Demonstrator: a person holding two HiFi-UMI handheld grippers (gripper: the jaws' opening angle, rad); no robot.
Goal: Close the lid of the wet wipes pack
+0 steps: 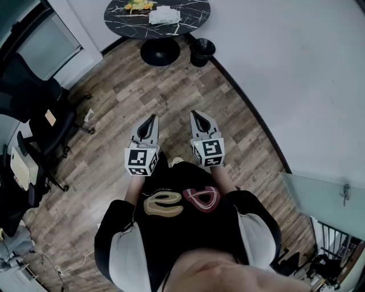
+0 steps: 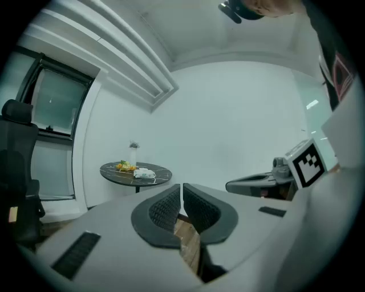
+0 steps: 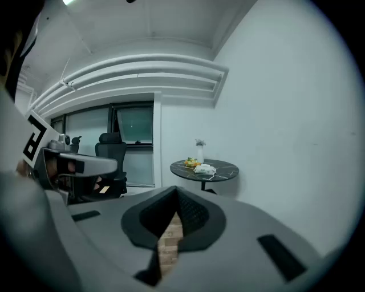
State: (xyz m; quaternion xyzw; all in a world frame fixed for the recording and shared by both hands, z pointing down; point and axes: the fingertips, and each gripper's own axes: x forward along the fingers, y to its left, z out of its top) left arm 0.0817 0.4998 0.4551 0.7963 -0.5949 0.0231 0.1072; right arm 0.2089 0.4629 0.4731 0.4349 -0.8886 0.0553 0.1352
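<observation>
Closest to the lens, a person's dark top (image 1: 177,234) is filling the lower frame, and both grippers are pointing out over the wood floor (image 1: 171,94). The left gripper (image 1: 151,118) is showing its jaws pressed together with nothing between them, and the right gripper (image 1: 195,114) is doing the same, side by side with it but not touching. The wet wipes pack (image 1: 164,15) is lying on the round black table (image 1: 193,12) by the white wall, well apart from both grippers and just beside some yellow food (image 1: 140,5). Its lid is looking too small to judge. A black bin (image 1: 202,51) is standing near the table's foot.
</observation>
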